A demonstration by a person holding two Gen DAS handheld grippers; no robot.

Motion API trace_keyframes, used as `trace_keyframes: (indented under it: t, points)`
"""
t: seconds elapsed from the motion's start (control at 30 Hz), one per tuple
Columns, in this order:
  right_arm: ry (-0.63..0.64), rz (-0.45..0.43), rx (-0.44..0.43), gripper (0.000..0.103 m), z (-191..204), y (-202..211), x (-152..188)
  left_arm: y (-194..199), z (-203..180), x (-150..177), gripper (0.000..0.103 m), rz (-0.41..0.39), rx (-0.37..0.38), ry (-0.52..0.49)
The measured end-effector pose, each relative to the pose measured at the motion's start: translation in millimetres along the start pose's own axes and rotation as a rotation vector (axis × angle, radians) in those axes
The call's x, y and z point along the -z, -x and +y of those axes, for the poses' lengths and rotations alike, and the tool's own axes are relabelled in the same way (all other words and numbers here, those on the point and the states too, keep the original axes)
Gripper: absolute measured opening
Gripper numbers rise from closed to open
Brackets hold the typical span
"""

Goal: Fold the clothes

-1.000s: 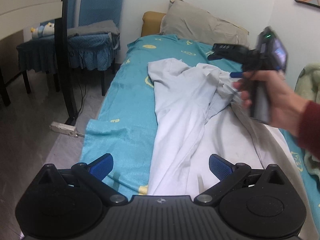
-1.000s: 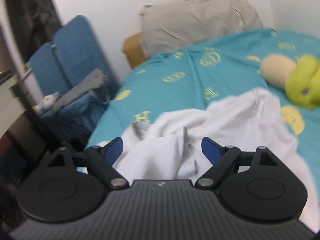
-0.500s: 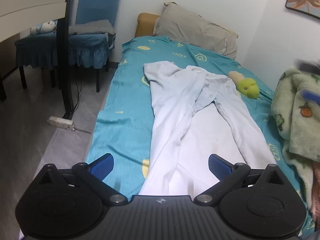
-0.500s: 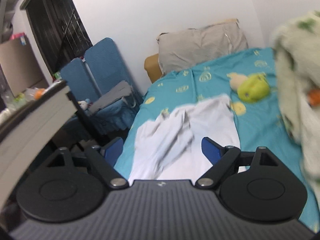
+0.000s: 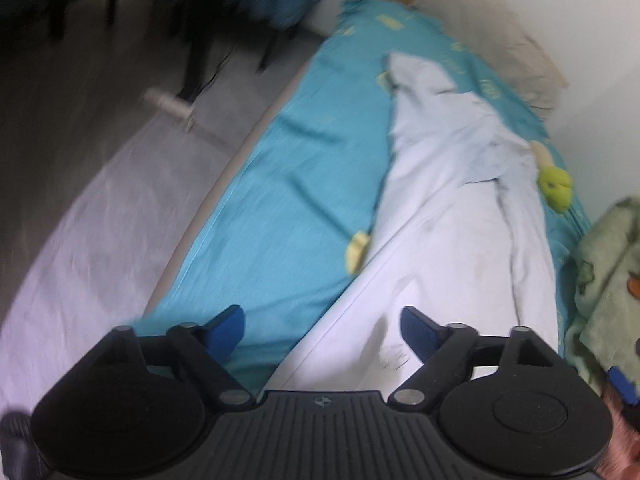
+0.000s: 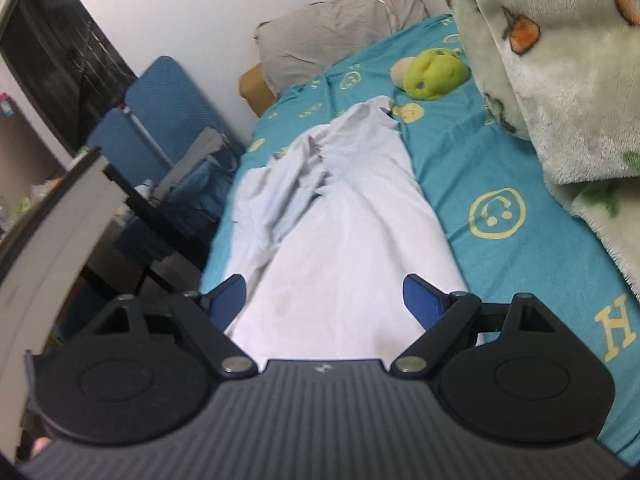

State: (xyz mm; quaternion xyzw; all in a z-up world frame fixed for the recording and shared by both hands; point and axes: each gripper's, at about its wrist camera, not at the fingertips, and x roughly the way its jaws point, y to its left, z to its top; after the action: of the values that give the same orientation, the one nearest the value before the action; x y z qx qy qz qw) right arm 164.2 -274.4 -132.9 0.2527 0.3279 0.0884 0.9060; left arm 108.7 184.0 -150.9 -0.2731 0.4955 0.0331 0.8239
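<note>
A pale grey-white garment [image 5: 452, 216] lies lengthwise along the teal bed sheet [image 5: 288, 184], its far part rumpled. It also shows in the right wrist view [image 6: 344, 240]. My left gripper [image 5: 322, 330] is open and empty above the garment's near left edge. My right gripper [image 6: 324, 296] is open and empty above the garment's near end. A blue tip of the right gripper shows at the lower right edge of the left wrist view [image 5: 622, 386].
A green plush toy [image 6: 434, 74] lies on the sheet beyond the garment. A fleecy green blanket [image 6: 560, 60] is heaped on the right. A grey pillow [image 6: 340, 28] sits at the bed head. Blue chairs [image 6: 160, 120] and a desk [image 6: 48, 236] stand left of the bed.
Both grippers have pulled back from the far end of the garment to its near end. The left view has dropped lower and tilted toward the bed's left edge. Both stay open.
</note>
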Motion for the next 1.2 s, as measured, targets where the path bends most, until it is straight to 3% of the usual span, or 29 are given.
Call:
trace_keyframes:
  t: [0.1, 0.23, 0.3, 0.37, 0.43, 0.53, 0.7, 0.87, 0.97, 1.03, 1.07, 1.2]
  points:
    - [-0.007, 0.015, -0.001, 0.087, -2, -7, 0, -1, 12, 1, 0.077, 0.059, 0.011, 0.091]
    - [-0.020, 0.024, -0.023, 0.087, -5, -10, -1, -3, 16, 9, 0.056, 0.132, -0.028, 0.138]
    - [-0.024, 0.036, -0.030, 0.087, -5, -13, -1, -1, 4, 14, 0.050, 0.132, -0.080, 0.082]
    - [-0.027, 0.051, -0.037, 0.087, -5, -15, -1, 1, -10, 20, 0.038, 0.140, -0.108, 0.000]
    - [-0.025, 0.065, -0.045, 0.087, -5, -17, 1, 3, -25, 26, 0.014, 0.147, -0.136, -0.082]
    - [-0.031, 0.082, -0.050, 0.087, -6, -18, 4, 12, -51, 39, 0.004, 0.120, -0.168, -0.232]
    - [-0.045, 0.106, -0.059, 0.087, -8, -23, 7, 44, -101, 81, 0.004, 0.027, -0.112, -0.523]
    - [-0.053, 0.133, -0.071, 0.087, -6, -31, 10, 47, -125, 124, 0.006, -0.006, -0.122, -0.733]
    - [-0.053, 0.150, -0.062, 0.087, -6, -37, 12, 46, -128, 134, 0.018, -0.009, -0.132, -0.774]
    - [-0.050, 0.151, -0.050, 0.087, -6, -37, 12, 47, -126, 134, 0.043, -0.004, -0.129, -0.773]
    - [-0.051, 0.150, -0.047, 0.087, -7, -37, 12, 47, -124, 132, 0.047, -0.002, -0.133, -0.770]
    - [-0.070, 0.145, -0.037, 0.087, -11, -35, 10, 44, -119, 123, 0.052, 0.038, -0.180, -0.840]
